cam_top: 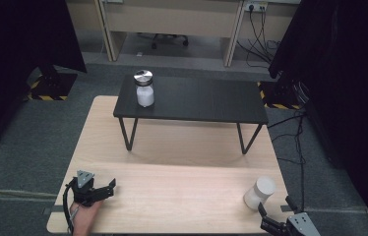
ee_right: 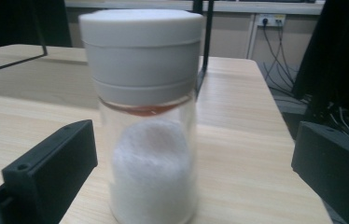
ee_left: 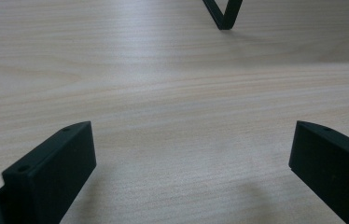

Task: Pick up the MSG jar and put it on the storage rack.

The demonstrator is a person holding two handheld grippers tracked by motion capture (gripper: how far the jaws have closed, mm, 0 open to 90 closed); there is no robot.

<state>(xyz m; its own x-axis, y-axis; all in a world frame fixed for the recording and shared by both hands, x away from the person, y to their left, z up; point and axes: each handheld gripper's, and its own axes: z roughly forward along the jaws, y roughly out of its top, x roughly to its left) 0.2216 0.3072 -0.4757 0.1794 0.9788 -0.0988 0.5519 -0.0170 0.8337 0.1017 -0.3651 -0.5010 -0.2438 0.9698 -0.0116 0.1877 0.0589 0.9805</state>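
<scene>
A glass jar with a white lid [cam_top: 260, 192] [ee_right: 145, 116], part full of white powder, stands upright near the wooden table's front right corner. My right gripper [cam_top: 275, 214] [ee_right: 193, 182] is open just in front of it, jaws wide apart, the jar a little ahead of the gap and touching neither jaw. A second jar with a silver lid [cam_top: 144, 88] and white contents stands on the left end of the black shelf [cam_top: 211, 101]. My left gripper [cam_top: 107, 188] [ee_left: 191, 177] rests open low over bare wood at the front left, nothing between its jaws.
The black shelf stands on thin wire legs [cam_top: 129, 135] [ee_left: 222, 14] across the far half of the wooden table [cam_top: 172, 162]. Grey carpet surrounds the table, with cables [cam_top: 297, 142] on the floor at the right and dark curtains on both sides.
</scene>
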